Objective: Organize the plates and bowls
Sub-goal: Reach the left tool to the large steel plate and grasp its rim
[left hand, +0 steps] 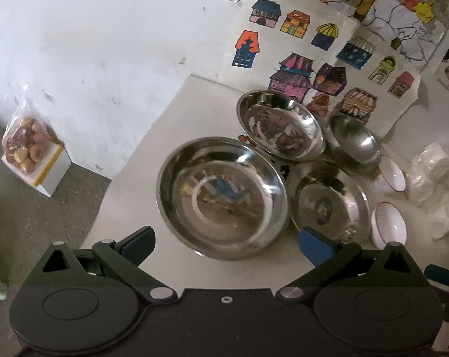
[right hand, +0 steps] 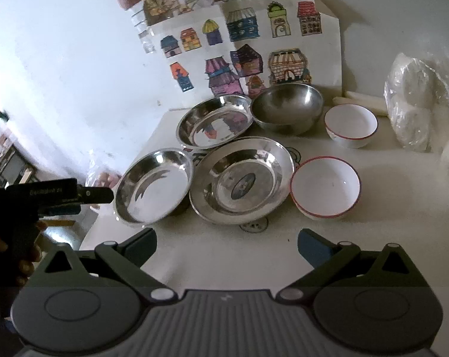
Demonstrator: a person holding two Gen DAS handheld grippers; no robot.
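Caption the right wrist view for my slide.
Open right gripper faces three steel plates, a steel bowl and two white bowls.

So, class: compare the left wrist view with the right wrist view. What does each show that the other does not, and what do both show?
Only the left wrist view shows the bag of round brownish items on a box by the wall.

Only the right wrist view shows the left gripper from the side, at the near steel plate's rim.

Both show three steel plates, the steel bowl, two red-rimmed white bowls and the house drawings.
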